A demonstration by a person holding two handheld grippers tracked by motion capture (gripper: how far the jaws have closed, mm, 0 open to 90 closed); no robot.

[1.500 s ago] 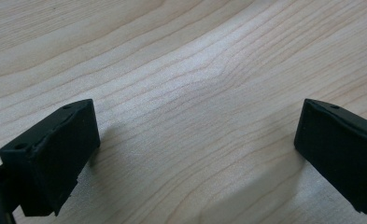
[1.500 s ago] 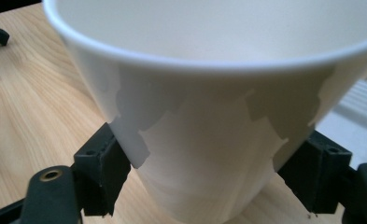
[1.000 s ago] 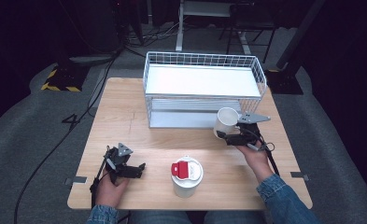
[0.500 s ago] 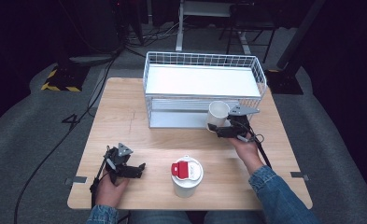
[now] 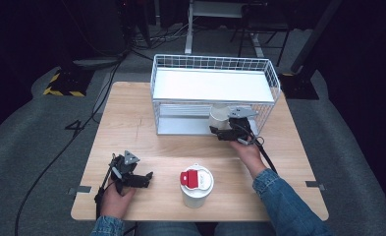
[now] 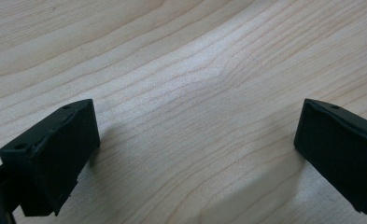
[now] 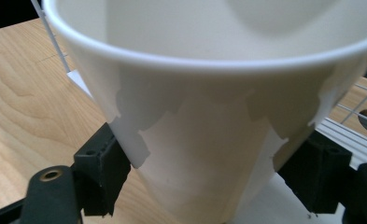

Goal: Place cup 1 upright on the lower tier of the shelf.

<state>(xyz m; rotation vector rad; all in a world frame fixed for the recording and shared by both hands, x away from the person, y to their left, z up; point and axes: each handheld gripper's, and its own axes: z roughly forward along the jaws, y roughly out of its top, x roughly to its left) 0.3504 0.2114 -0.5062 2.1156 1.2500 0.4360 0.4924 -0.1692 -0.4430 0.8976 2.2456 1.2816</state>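
Right gripper (image 5: 219,129) clamping a white cup (image 5: 219,117) at the wire rack's (image 5: 215,78) lower shelf, left gripper (image 5: 144,178) resting on the wooden table (image 5: 131,123), lidded cup (image 5: 196,185) between the hands.

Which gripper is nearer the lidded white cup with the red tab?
Left. The left gripper rests beside the lidded white cup; the right gripper is farther back, at the white wire rack.

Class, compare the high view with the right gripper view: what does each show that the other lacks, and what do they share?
High view alone: the left gripper open and low over the table, a lidded cup with a red tab, and the rack's top shelf. Right gripper view alone: the peeling coating on the white cup, and black jaws pressed on its sides. Both: that cup held at the wire rack by the right gripper.
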